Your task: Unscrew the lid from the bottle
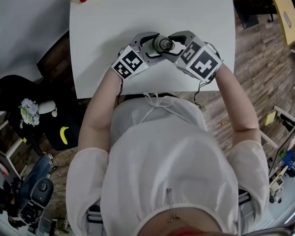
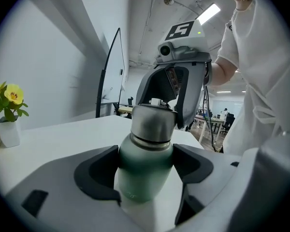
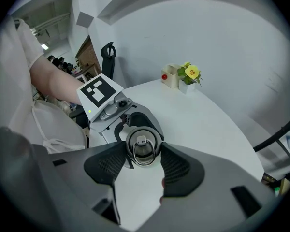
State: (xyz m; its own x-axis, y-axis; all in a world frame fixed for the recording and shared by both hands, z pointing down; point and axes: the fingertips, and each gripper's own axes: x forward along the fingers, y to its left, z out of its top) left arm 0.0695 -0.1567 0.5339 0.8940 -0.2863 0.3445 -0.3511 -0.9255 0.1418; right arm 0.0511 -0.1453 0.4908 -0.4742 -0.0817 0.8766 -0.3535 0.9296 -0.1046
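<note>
Your left hand-held gripper [image 2: 146,178] clamps the bottle [image 2: 147,153] so it won't spin. Meanwhile your right hand-held gripper [image 3: 144,162] pinches the lid [image 3: 143,146], looks twist-ready.

We see the bottle [image 2: 145,170] standing on the table [image 1: 196,14] close to the middle of its near edge, with the lid [image 3: 143,148] on top. The left gripper [image 2: 145,173] flanks the bottle's body from the left, and the right gripper [image 3: 142,161] comes over the lid from the right. At the table's far left corner a potted flower [image 3: 191,79] sits just beside a container [image 3: 171,76].
</note>
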